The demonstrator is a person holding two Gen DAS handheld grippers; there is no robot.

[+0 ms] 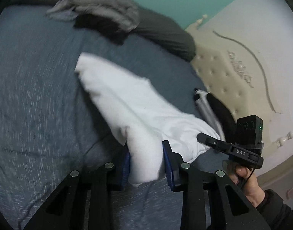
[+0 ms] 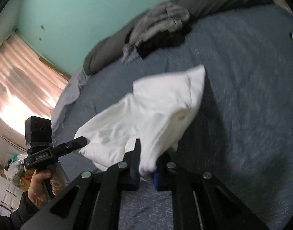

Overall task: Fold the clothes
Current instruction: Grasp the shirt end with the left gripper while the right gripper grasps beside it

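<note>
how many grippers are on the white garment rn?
2. Left gripper is shut on a bunched fold of the white garment at its near edge; right gripper pinches the neighbouring edge, above the blue bedspread.

A white garment [image 1: 131, 103], bunched and partly folded, stretches above the blue bedspread [image 1: 35, 88].

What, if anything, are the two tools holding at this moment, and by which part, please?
Both hold the white garment: the left tool and right tool each pinch a bunched near edge, lifting it over the bed.
</note>
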